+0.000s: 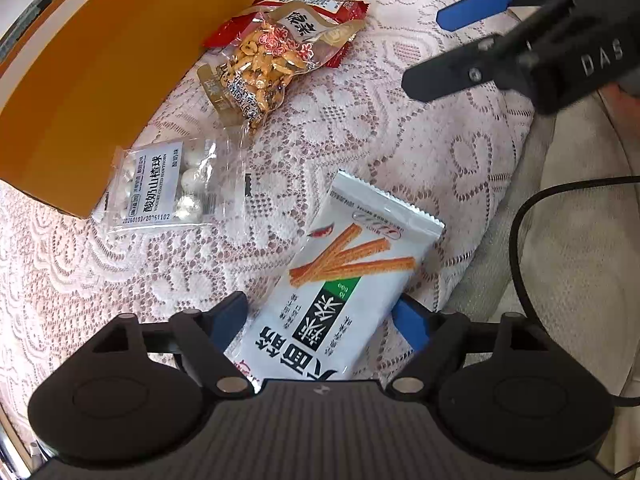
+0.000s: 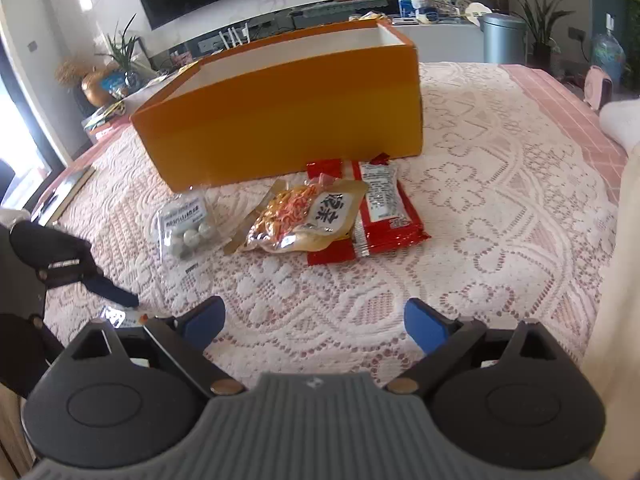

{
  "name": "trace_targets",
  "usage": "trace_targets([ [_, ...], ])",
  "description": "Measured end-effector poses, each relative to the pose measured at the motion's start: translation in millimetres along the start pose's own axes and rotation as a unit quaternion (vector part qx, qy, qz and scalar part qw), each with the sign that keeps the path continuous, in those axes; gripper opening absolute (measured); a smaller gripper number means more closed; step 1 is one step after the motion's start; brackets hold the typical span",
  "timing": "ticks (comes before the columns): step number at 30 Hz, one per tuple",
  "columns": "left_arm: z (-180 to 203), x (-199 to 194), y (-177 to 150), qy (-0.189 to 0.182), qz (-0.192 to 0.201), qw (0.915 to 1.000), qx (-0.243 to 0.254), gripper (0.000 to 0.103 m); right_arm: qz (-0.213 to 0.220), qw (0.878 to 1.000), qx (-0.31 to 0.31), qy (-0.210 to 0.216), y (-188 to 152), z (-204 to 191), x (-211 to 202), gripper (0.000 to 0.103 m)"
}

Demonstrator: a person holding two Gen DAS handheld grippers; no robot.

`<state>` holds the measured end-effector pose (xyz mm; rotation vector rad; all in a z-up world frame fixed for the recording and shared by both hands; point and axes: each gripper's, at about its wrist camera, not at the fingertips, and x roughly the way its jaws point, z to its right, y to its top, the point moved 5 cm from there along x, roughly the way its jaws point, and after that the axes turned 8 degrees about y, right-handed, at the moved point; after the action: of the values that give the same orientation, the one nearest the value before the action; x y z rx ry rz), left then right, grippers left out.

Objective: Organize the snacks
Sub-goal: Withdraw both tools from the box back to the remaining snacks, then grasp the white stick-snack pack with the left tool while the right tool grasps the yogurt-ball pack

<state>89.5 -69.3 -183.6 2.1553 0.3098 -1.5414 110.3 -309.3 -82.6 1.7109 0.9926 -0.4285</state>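
Observation:
A white packet of spicy sticks (image 1: 340,280) lies flat on the lace cloth between the fingers of my left gripper (image 1: 320,318), which stands open astride it, pads off it. Beyond it are a clear bag of white balls (image 1: 168,184) (image 2: 186,224), a peanut bag (image 1: 264,64) (image 2: 304,216) and a red packet (image 1: 316,4) (image 2: 384,208) partly under the peanuts. An open orange box (image 1: 80,92) (image 2: 280,128) stands behind them. My right gripper (image 2: 316,322) (image 1: 422,48) hovers open with nothing in it, to the right of the snacks.
A pink lace cloth (image 2: 500,200) covers the table. A black cable (image 1: 516,232) hangs off the table's right edge. A white sleeve (image 2: 624,128) shows at the far right. A TV, plants and a grey bin (image 2: 502,38) stand behind the table.

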Motion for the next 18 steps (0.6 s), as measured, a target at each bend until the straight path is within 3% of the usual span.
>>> trace_targets([
  [5,1.3,1.0,-1.4,0.001,-0.003,0.9998,-0.021,0.089,-0.006,1.000,-0.005,-0.002,-1.7,-2.2,3.9,0.093],
  [9,-7.6,-1.0,-2.9,-0.013,0.010,0.9963,-0.084,0.081,-0.010,1.000,-0.011,-0.008,-2.7,-3.9,5.8,0.093],
  [18,-36.1,-25.6,-10.6,-0.032,0.058,0.9706,-0.232,0.077,-0.007,0.999,-0.030,-0.017,-4.0,-9.1,3.9,0.093],
])
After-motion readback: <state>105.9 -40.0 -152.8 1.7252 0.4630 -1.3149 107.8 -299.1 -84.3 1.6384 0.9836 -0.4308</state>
